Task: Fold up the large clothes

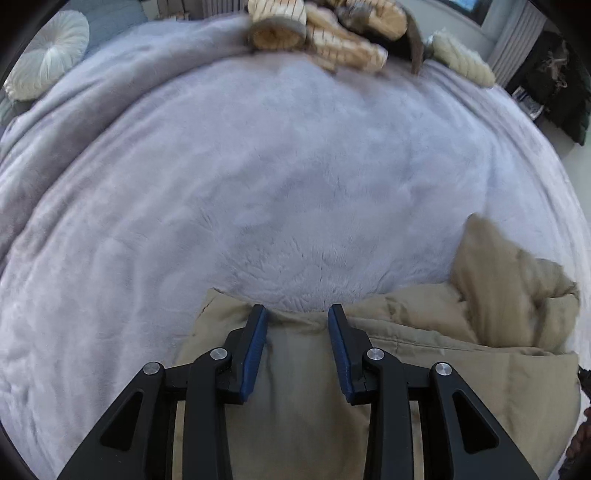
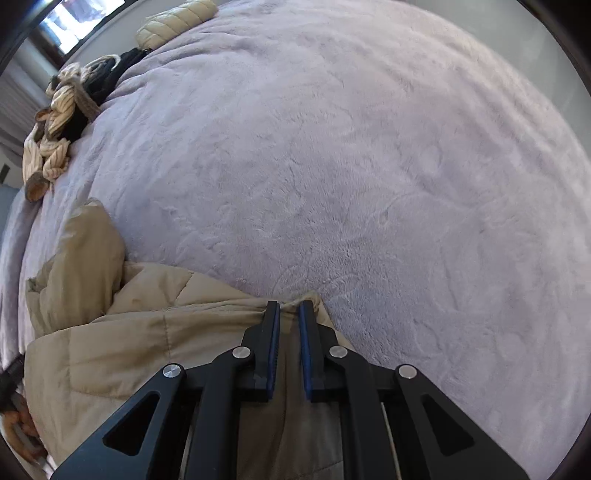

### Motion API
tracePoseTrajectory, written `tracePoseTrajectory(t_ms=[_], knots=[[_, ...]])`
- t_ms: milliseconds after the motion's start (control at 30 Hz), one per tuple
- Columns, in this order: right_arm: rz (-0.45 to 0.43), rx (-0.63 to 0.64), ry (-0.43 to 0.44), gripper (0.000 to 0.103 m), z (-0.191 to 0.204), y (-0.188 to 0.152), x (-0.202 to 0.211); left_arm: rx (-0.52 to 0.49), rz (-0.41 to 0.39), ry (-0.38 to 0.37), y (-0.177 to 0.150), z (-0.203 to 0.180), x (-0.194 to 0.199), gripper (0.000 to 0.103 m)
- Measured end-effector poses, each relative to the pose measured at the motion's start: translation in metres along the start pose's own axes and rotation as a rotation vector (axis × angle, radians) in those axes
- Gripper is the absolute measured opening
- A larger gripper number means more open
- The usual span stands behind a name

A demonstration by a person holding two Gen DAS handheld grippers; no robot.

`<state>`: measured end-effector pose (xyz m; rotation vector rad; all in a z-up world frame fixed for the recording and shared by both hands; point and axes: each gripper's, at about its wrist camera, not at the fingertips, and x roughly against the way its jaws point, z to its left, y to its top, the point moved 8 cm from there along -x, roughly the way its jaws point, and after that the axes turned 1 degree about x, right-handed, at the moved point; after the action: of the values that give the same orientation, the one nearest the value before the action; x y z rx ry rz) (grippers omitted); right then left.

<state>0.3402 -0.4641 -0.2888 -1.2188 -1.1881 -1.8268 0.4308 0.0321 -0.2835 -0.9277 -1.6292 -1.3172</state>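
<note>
A tan quilted jacket (image 1: 424, 332) lies on a pale lilac plush blanket (image 1: 277, 184) covering a bed. My left gripper (image 1: 297, 314) is open, its blue-padded fingers spread over the jacket's near edge. In the right wrist view the same jacket (image 2: 129, 332) lies at lower left. My right gripper (image 2: 289, 308) is nearly closed, pinching a bunched corner of the jacket between its fingers. A folded-up part of the jacket (image 2: 88, 243) stands up at the left.
A heap of cream knitted and dark clothes (image 1: 332, 33) lies at the far edge of the bed, also in the right wrist view (image 2: 66, 118). A round white cushion (image 1: 48, 62) sits far left. A cream puffy item (image 2: 177, 18) lies at the far corner.
</note>
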Motion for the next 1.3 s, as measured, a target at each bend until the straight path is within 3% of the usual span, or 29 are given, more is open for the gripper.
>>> tracePoseTrajectory(t_ms=[200,567,600,633,700,800,867,933,1000,1033,1167,1300], knots=[[-0.055,-0.029,0.043,0.010,-0.005,-0.012,0.046,-0.016,-0.021,-0.011,-0.015,0.014,0.046,0.036],[-0.023,-0.120,0.179,0.015,0.005,-0.081,0.094,-0.013,0.039,-0.054,-0.097,0.016,0.088,0.037],[-0.014,-0.125,0.195,0.015,0.008,-0.090,0.099,-0.013,0.046,-0.061,-0.105,0.015,0.091,0.040],[-0.008,-0.129,0.204,0.015,0.010,-0.095,0.102,-0.016,0.057,-0.064,-0.112,0.015,0.094,0.060],[0.010,-0.134,0.224,0.016,0.014,-0.110,0.108,-0.014,0.055,-0.064,-0.123,0.016,0.101,0.072],[0.035,-0.133,0.242,0.031,0.020,-0.129,0.114,-0.039,0.077,-0.076,-0.140,0.017,0.110,0.072],[0.045,-0.139,0.256,0.047,0.023,-0.142,0.118,-0.041,0.095,-0.075,-0.151,0.018,0.112,0.072],[0.057,-0.151,0.263,0.048,0.023,-0.153,0.120,-0.035,0.103,-0.071,-0.160,0.021,0.115,0.077],[0.071,-0.176,0.273,0.048,0.023,-0.164,0.120,-0.022,0.097,-0.062,-0.168,0.024,0.119,0.098],[0.076,-0.185,0.278,0.048,0.023,-0.168,0.120,-0.012,0.088,-0.056,-0.170,0.026,0.121,0.102],[0.091,-0.209,0.293,0.060,0.022,-0.185,0.120,-0.003,0.101,-0.059,-0.184,0.028,0.120,0.102],[0.113,-0.260,0.321,0.066,0.020,-0.201,0.115,0.021,0.149,-0.069,-0.202,0.032,0.111,0.102]])
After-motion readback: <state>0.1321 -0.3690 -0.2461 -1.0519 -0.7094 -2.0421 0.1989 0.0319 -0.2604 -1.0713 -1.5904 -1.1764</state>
